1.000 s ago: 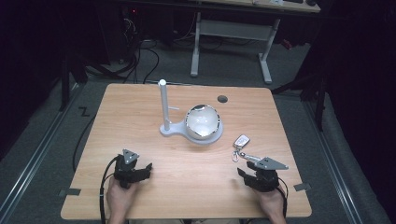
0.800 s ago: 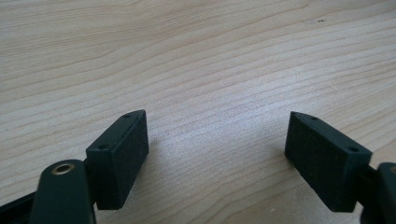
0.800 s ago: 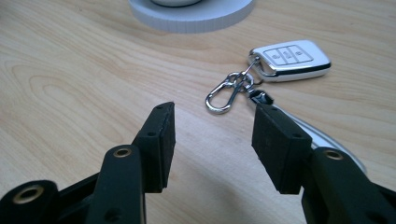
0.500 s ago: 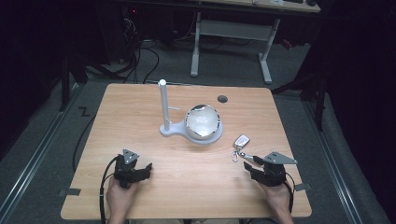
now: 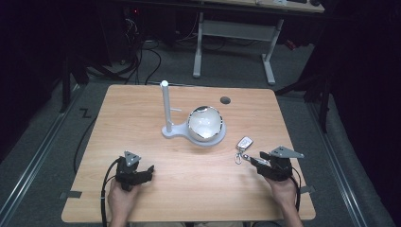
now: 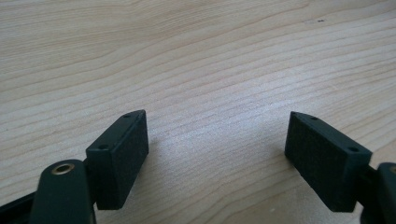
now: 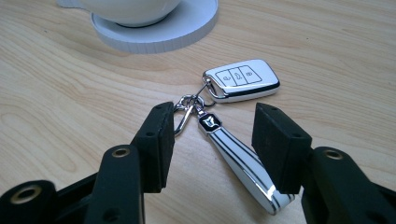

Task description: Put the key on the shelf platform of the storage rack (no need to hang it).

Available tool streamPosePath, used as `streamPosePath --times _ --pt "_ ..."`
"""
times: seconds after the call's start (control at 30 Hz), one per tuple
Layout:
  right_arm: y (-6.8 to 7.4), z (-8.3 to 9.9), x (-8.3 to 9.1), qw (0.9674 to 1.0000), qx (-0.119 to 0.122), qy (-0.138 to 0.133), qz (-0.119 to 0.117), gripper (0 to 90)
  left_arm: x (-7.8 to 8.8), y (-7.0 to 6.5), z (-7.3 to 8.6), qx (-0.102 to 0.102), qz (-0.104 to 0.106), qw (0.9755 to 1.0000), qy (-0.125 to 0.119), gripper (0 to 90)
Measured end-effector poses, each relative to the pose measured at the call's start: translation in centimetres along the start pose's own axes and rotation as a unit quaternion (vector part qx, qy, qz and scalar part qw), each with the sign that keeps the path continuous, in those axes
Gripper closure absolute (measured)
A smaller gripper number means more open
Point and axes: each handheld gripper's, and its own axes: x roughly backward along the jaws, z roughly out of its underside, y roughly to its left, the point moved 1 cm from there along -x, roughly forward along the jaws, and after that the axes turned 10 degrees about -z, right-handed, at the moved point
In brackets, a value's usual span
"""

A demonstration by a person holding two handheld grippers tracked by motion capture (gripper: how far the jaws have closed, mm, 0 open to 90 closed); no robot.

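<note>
Nearest the person, the right gripper (image 7: 210, 140) has wide jaws straddling the strap (image 7: 238, 156) of a car key fob (image 7: 243, 79), not yet pressing it. A good grip would close squarely on that flat, glossy white strap. Left of the fob, the left gripper (image 6: 215, 154) rests wide and empty on pale grained wood. Beyond the fob sits a round white stand (image 5: 189, 130) holding a shiny bowl (image 5: 205, 123).

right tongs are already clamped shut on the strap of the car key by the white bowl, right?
Not quite. The right tongs are open: the right gripper view shows the strap lying between the pads with gaps on both sides, untouched. The car key does lie by the white bowl.
</note>
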Motion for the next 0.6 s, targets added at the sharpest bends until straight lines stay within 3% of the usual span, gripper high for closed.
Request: streamPosePath --times 0.6 --pt "-1.5 -0.1 -2.1 0.9996 -0.012 0.024 0.006 49.7 0.0 0.0 0.0 0.0 0.0 1.0 0.0 21.9"
